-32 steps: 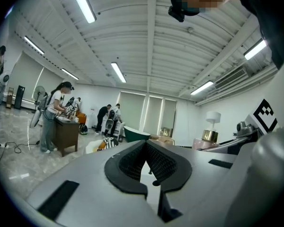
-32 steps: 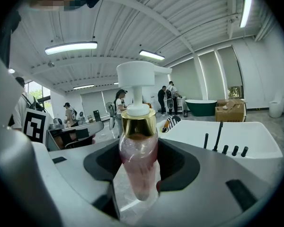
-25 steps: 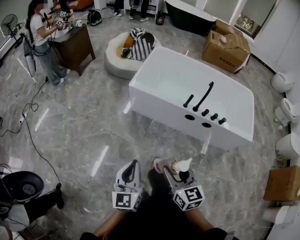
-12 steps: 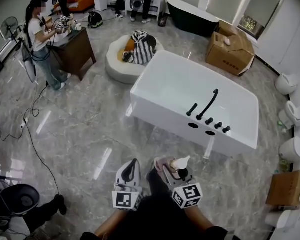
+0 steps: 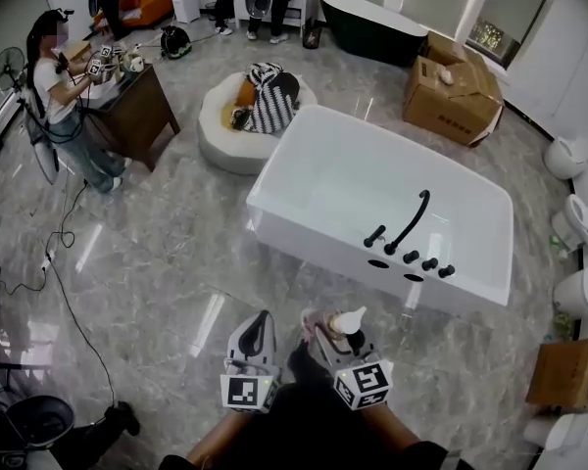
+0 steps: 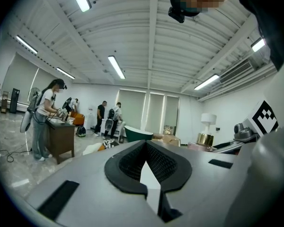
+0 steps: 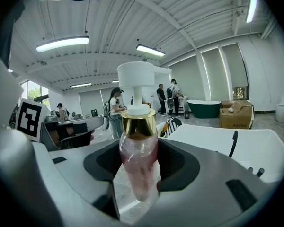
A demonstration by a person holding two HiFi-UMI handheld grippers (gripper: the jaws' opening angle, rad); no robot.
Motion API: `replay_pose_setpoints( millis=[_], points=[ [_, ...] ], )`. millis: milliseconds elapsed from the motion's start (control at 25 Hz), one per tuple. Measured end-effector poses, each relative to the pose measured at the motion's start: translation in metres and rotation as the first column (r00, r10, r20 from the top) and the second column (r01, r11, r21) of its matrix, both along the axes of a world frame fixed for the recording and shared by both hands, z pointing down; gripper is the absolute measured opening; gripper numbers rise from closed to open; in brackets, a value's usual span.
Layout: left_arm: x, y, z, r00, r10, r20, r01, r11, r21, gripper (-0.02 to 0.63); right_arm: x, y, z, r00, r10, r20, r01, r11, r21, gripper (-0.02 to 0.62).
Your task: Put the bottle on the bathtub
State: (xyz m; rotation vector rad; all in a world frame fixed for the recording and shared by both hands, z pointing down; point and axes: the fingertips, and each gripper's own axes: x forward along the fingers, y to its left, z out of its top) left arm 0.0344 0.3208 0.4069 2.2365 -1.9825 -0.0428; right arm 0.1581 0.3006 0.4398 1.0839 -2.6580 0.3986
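Holding the pink bottle [image 7: 138, 160] upright, my right gripper [image 5: 331, 329] has its jaws clenched on the body below the gold collar and white pump. My left gripper [image 5: 256, 326] sits just beside it at 9 o'clock, jaws pressed together on nothing. The white bathtub [image 5: 314, 235] stands on the marble floor [image 5: 176, 262] at 1 o'clock, apart from the bottle, its black faucet [image 5: 412, 218] on the near rim.

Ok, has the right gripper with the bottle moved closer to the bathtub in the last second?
Yes, slightly. In the head view the gap between the bottle in the right gripper and the near wall of the bathtub has narrowed.
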Motion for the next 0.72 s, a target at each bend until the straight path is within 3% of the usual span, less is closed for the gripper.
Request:
replay_pose_setpoints(
  millis=[360,720],
  points=[
    [0.002,-0.100,0.000,0.999,0.011,0.040,-0.010,1.000,-0.017,0.014,0.003,-0.087,0.001,1.000,-0.015,0.002,0.015,1.000,0.009,0.219],
    [0.009,-0.150,-0.002,0.999,0.014,0.034,-0.013,1.000,-0.023,0.014,0.004,-0.140,0.004,1.000,-0.020,0.013,0.020,1.000,-0.004,0.219]
  ],
)
